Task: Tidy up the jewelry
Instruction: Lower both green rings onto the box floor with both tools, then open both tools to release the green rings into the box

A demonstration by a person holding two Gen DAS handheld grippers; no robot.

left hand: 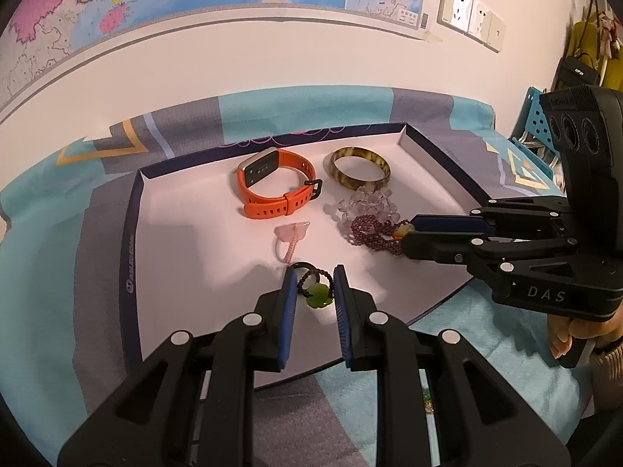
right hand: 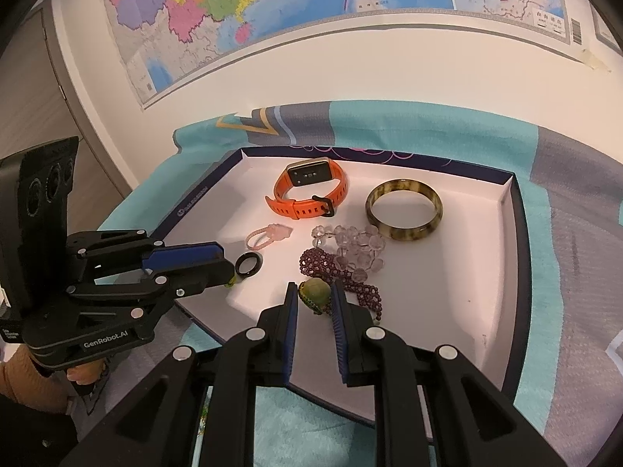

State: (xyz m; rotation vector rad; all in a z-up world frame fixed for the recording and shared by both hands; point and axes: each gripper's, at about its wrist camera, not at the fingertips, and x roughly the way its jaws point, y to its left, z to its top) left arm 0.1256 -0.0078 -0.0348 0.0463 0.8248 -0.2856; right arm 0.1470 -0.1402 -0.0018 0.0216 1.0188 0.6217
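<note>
Both tools angle steeply down into a shallow white-lined tray [left hand: 422,144] that lies on a teal and grey patterned cloth [left hand: 296,105].

The left tool [left hand: 314,277] comes in from the tray's near edge. Its blue pads bracket a black cord ring with a green pendant [left hand: 318,295]; the cord loop lies between the tips and seems pressed by them, so it looks lightly grasped, though contact on both sides is not certain. In the right wrist view this tool reaches in sideways from the left, and a hand with an orange-brown sleeve [right hand: 27,379] grips its handle from below.

The right tool [right hand: 314,295] is clenched on the green-and-amber bead [right hand: 316,292] of a dark purple beaded bracelet [right hand: 323,264], whose strands trail over the tray floor. From the left wrist view it enters from the right, with fingers wrapped under its handle.

Farther back lie an orange watch [left hand: 274,185], a mottled bangle [left hand: 360,169], clear crystal beads [left hand: 366,200] touching the purple strand, and a pink charm loop [left hand: 290,239].
</note>
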